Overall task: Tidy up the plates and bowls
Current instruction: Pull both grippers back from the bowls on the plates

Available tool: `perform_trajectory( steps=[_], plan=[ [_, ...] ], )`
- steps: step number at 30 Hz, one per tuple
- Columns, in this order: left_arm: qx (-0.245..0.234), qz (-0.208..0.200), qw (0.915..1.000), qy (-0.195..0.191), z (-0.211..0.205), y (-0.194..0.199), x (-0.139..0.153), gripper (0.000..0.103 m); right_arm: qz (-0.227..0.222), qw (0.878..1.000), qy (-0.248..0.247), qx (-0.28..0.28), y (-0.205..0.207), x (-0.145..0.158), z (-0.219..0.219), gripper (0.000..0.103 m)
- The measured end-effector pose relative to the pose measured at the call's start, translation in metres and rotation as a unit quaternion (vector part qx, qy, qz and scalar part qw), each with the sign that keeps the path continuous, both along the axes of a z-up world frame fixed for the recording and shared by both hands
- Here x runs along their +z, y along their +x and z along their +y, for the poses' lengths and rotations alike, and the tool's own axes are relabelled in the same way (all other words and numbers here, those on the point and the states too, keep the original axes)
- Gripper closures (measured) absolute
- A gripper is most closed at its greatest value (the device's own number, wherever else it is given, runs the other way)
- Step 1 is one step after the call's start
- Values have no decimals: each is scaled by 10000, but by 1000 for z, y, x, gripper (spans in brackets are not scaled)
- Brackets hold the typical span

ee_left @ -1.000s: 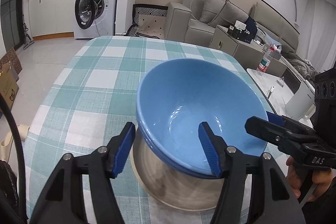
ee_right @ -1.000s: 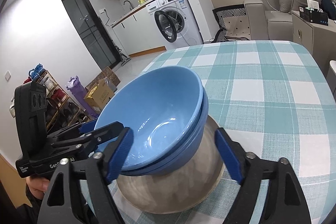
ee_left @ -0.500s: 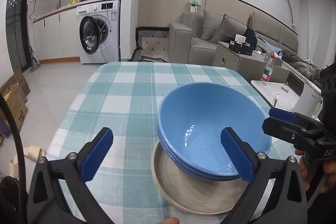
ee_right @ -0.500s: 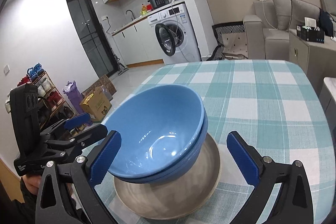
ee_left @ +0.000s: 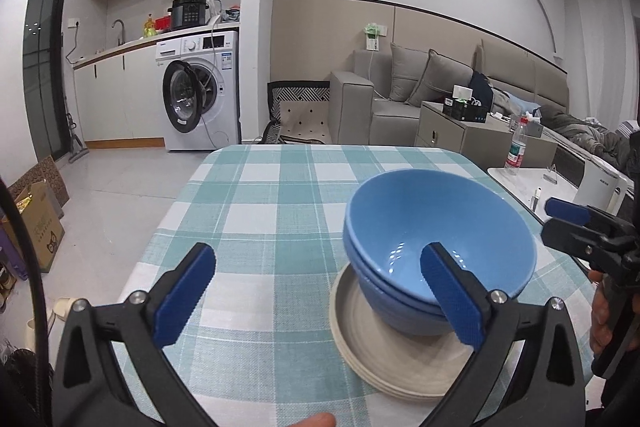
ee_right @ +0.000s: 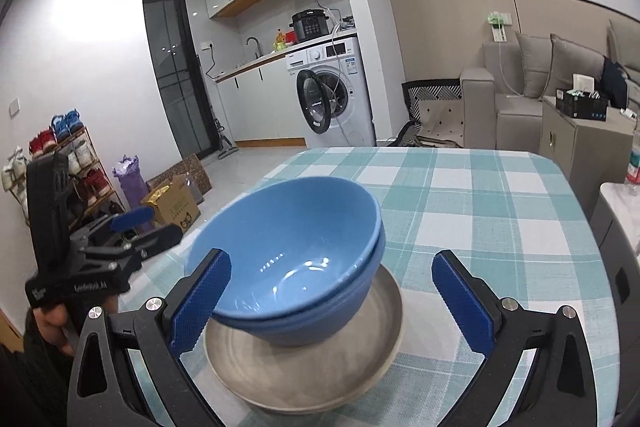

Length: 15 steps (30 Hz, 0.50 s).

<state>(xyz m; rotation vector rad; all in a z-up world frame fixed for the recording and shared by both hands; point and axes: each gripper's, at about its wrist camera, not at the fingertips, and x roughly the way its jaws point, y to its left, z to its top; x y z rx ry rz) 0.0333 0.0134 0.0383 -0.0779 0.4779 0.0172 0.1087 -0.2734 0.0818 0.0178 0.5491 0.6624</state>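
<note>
Both grippers have drawn back from the blue bowls and spread their jaws wide since the earlier frames, where the blue pads sat close against the bowl rim. Now the left gripper (ee_left: 318,297) stands released, its pads wide apart with nothing pressed between them; its right-hand finger (ee_left: 450,297) overlaps the near side of the bowls in the left wrist view, while its other finger hangs over bare cloth to the left of the bowls. Likewise the right gripper (ee_right: 332,301) is let go, pads wide apart on either side of the stack and not gripping it.

Two blue bowls (ee_left: 436,239) sit nested one inside the other, the upper one tilted a little so that its rim does not run parallel with the lower bowl's rim. Under the bowls lies a stack of beige plates (ee_left: 384,355); the bowls rest toward the far side of the plates, leaving a crescent of plate bare on the near side. Plates and bowls stand on a table with a teal and white checked tablecloth (ee_left: 260,211), near its front edge.

Seen from the left wrist camera, the right gripper shows to the right of the bowls, apart from them, with a hand (ee_left: 604,311) on its handle. Seen from the right wrist camera, the left gripper shows to the left of the bowls, also clear of them
</note>
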Motion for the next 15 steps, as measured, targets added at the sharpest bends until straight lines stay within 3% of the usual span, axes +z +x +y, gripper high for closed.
perform_trajectory(
  steps=[4, 15],
  plan=[
    [136, -58, 9999, -67, 6, -4, -9, 0, -73, 10000, -1, -10, -9, -10, -6, 1],
    [-38, -199, 9998, -42, 8, -17, -29, 0, -262, 9996, -82, 88, -25, -31, -9, 1]
  ],
)
